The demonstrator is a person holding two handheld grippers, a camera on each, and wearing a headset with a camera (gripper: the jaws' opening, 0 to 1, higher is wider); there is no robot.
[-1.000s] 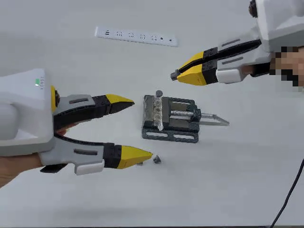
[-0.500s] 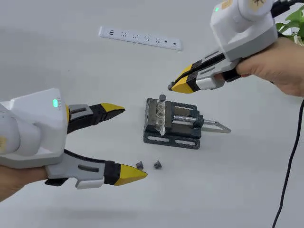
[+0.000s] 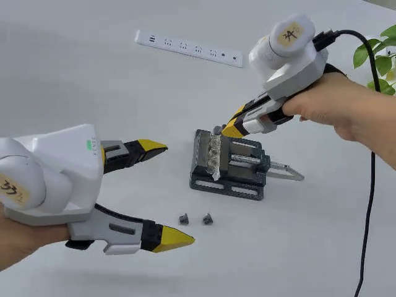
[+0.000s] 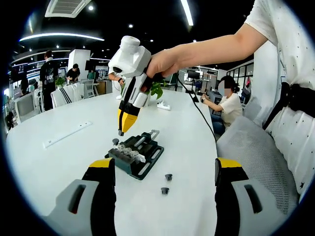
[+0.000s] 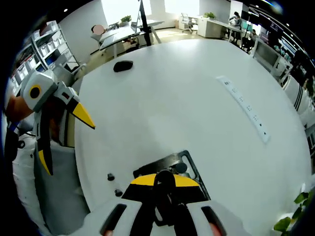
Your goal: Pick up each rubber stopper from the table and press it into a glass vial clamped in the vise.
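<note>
2 small dark-grey rubber stoppers point(image 3: 184, 218) loose on white table point(image 3: 93, 93) nr black metal vise point(image 3: 238, 179) w/ clear glass vials point(image 3: 215, 154). L gripper point(image 3: 179, 192) wide open; R gripper point(image 3: 228, 131) pinched together above vials.

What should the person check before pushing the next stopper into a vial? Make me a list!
1. Right gripper shut on the held stopper, a dark bit between its tips: ok.
2. Vise clamping the vials upright in a row: ok.
3. Seated stopper on the end vial, so aim at an open one: ok.
4. Tips lined up over an open vial: cannot tell.
5. Left gripper open and apart from the vise: ok.
6. Two loose stoppers waiting on the table: ok.
</note>
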